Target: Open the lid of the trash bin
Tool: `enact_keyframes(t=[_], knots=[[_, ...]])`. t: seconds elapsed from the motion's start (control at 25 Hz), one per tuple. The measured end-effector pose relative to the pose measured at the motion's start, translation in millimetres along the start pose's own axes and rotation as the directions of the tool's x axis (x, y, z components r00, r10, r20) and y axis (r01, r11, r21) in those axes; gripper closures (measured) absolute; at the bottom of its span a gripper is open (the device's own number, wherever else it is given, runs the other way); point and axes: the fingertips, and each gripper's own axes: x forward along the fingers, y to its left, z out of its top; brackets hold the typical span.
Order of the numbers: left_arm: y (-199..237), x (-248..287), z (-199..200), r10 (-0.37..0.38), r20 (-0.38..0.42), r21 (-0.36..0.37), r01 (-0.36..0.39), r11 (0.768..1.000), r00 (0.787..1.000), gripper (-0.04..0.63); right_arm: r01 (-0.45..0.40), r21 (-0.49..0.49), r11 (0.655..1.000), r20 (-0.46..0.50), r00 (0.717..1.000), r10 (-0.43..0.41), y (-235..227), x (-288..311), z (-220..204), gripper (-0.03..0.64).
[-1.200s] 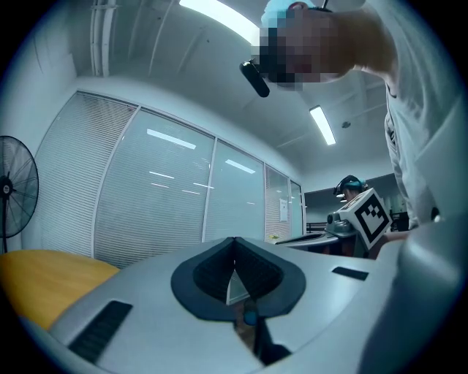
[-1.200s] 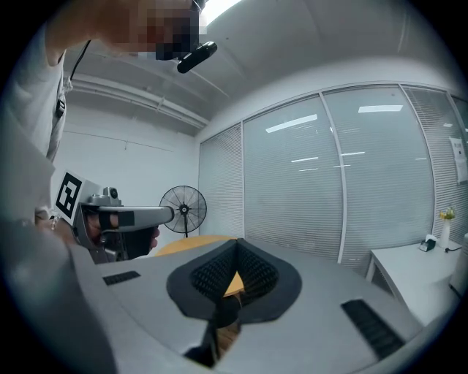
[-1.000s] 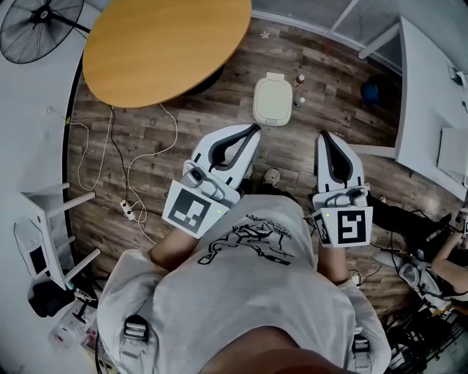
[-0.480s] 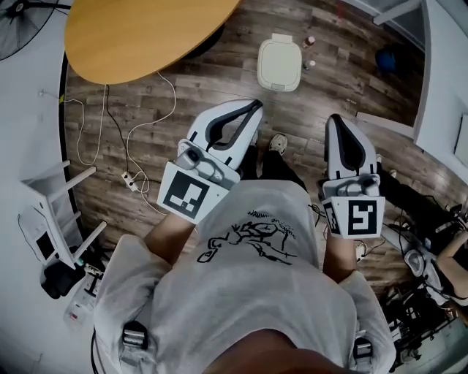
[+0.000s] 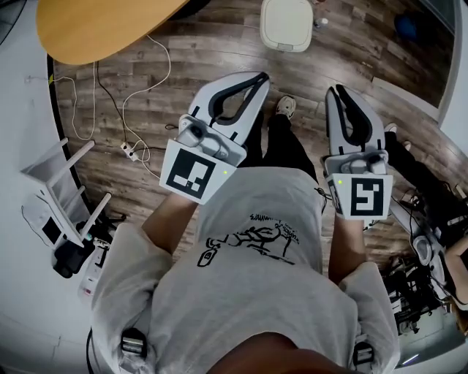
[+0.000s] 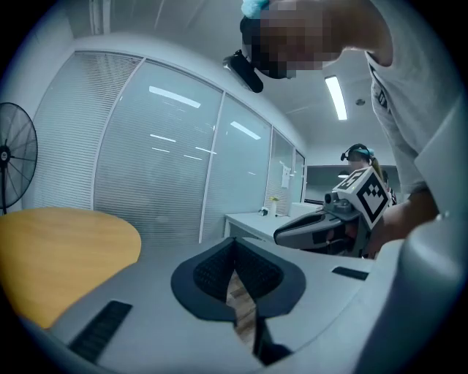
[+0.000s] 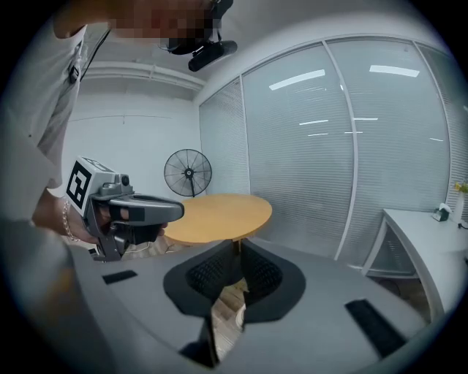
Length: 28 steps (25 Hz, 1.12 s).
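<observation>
Left gripper (image 5: 257, 75) aims forward, tips pinched together, empty. Well ahead on the wood floor (image 5: 219, 44) stands the white trash bin (image 5: 287, 25), lid down and facing up. It is cropped, so its long axis is unclear. Right gripper (image 5: 337, 90): jaws just cracking open, nothing between.

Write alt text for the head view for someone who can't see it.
From above, a person holds a left tool and right tool, both empty, the right's jaws just opening, toward a closed white trash bin on a wood floor near a round table.
</observation>
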Motion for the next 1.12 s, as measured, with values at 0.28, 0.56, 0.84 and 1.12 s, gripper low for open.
enact_keyframes(t=[0.28, 0.56, 0.84, 1.12], knots=[[15, 23, -69, 0.013, -0.097, -0.013, -0.014, 1.0, 0.995, 0.578, -0.011, 0.001, 1.0, -0.098, 0.995, 0.012, -7, 37, -65, 0.568], [32, 53, -133, -0.005, -0.128, -0.033, 0.0, 0.999, 0.992, 0.578, -0.044, -0.082, 0.996, -0.182, 0.983, 0.028, -11, 81, -129, 0.561], [47, 86, -202, 0.002, -0.169, -0.064, -0.013, 0.998, 0.986, 0.58, -0.075, -0.169, 0.983, -0.264, 0.964, 0.028, -16, 129, -203, 0.557], [58, 114, -256, -0.002, -0.172, -0.075, -0.012, 0.997, 0.985, 0.579, -0.096, -0.212, 0.973, -0.31, 0.95, 0.026, -25, 166, -262, 0.557]])
